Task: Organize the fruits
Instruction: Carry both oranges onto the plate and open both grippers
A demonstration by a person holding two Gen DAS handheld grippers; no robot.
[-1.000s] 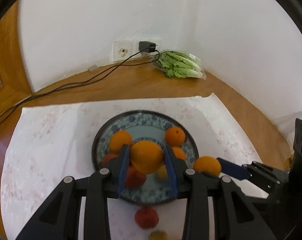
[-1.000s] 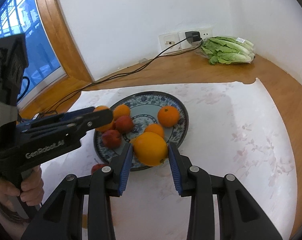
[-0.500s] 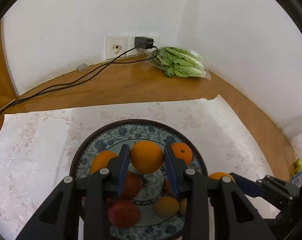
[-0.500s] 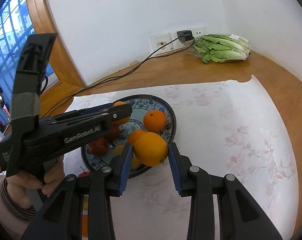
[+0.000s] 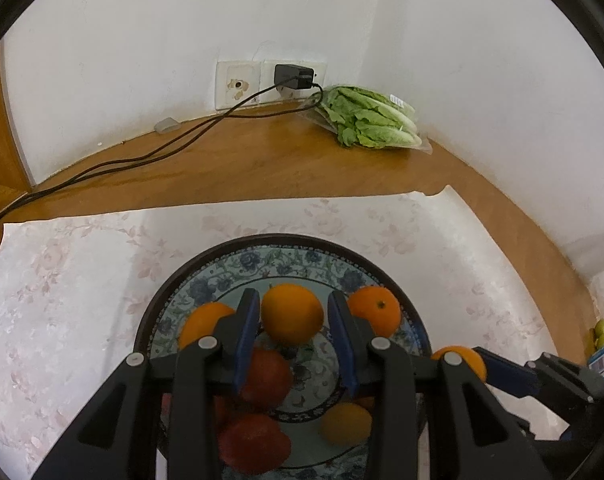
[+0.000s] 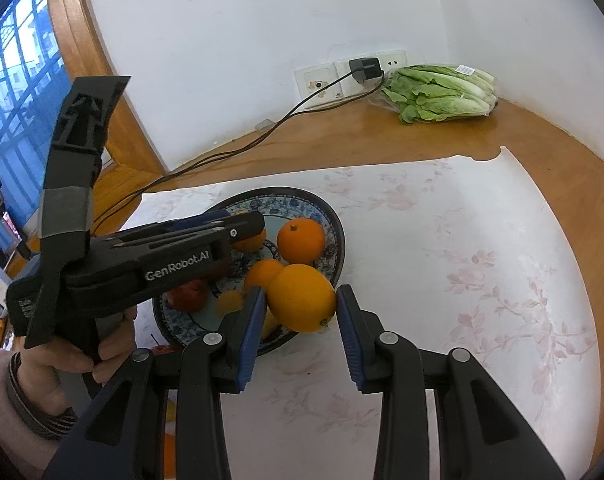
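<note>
Holding one orange (image 5: pixel 291 314) between my left fingers (image 5: pixel 247 336), I keep it over the middle of the patterned plate (image 5: pixel 261 258), where I judge it belongs with the rest. From this left wrist view the pads press its two sides, and it hangs clear of the fruit below: another orange (image 5: pixel 203 324) to one side, a stemmed orange (image 5: pixel 376 312) to the other, two red fruits (image 5: pixel 265 378) and a small yellow one (image 5: pixel 346 424) nearer me. They crowd the plate, so only the far middle looks free for setting down. Beyond lie a white floral sheet (image 5: pixel 61 280), the wooden bench (image 5: pixel 261 160), a bag of lettuce (image 5: pixel 370 120) in the corner and a charger (image 5: pixel 293 76) with its cable.

From the right wrist view, my right fingers (image 6: pixel 251 328) clamp a second, larger orange (image 6: pixel 302 298) just over the near rim of the plate (image 6: pixel 334 224), waiting its turn, I think. The left gripper (image 6: pixel 237 226) reaches across the plate and hides part of it; until it clears, it blocks my way in. A hand (image 6: pixel 73 356) grips its handle.
</note>
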